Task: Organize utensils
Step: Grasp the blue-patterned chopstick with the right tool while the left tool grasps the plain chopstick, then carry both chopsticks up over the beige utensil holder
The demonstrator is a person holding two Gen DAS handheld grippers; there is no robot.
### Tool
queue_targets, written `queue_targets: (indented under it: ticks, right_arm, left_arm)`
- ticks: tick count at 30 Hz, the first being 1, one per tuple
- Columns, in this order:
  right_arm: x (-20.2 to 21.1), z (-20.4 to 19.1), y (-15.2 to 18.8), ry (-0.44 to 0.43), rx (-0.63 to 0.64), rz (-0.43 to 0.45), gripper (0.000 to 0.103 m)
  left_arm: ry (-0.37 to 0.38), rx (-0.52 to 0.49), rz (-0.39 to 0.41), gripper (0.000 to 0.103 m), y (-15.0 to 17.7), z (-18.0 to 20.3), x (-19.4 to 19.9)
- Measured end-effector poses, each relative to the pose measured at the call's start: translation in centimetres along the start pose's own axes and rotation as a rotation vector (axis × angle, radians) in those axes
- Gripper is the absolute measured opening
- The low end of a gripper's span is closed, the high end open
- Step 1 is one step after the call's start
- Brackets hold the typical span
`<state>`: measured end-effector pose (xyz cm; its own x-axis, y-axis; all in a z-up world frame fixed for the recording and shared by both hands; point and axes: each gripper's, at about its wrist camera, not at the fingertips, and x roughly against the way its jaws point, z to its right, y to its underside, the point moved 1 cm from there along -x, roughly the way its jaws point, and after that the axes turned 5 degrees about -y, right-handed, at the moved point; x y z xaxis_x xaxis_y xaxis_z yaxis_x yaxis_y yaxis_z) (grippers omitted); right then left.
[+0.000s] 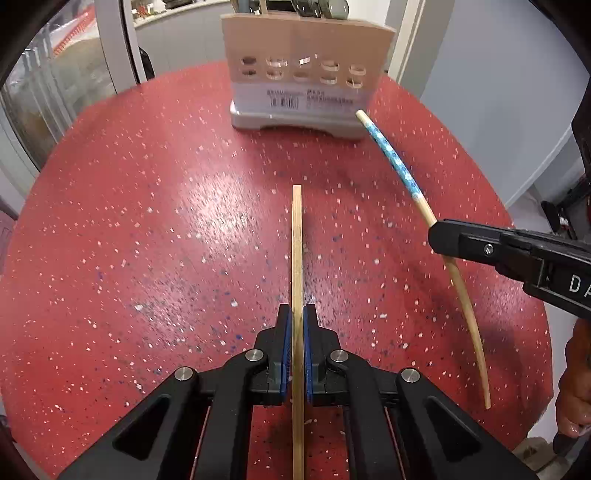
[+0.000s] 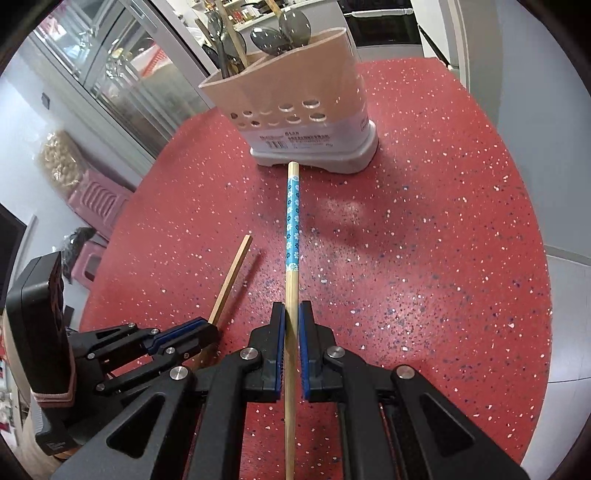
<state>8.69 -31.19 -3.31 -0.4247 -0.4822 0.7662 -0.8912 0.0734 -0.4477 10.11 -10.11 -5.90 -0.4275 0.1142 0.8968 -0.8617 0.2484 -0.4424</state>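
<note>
Both chopsticks (image 2: pixel 292 236) toward holder (image 2: pixel 295 110)

Holder's (image 1: pixel 306 55) top cropped, label unreadable

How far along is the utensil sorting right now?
Done: spoons and other utensils already stand in the holder. In hand: the left gripper is shut on a plain chopstick, the right gripper on a blue-patterned chopstick. Left: both still need dropping into the holder.
</note>
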Motion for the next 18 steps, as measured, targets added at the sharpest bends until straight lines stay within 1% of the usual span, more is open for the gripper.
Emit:
queue_targets:
  ticks: [6, 11, 18]
  right_arm:
    - [1.3, -0.4, -0.5, -0.017, 0.011, 0.034, 0.008]
    - [2.4, -0.8, -1.0, -0.027, 0.018, 0.064, 0.008]
    - [4.5, -1.8, -2.8, -0.051, 0.041, 0.125, 0.008]
  left_arm:
    - [0.001, 0.013, 0.059, 0.032, -0.7, -0.4, 1.5]
    - [0.036, 0.046, 0.103, 0.032, -1.7, -1.5, 2.4]
    - [0.093, 0.119, 0.211, 0.032, -4.0, -3.5, 5.2]
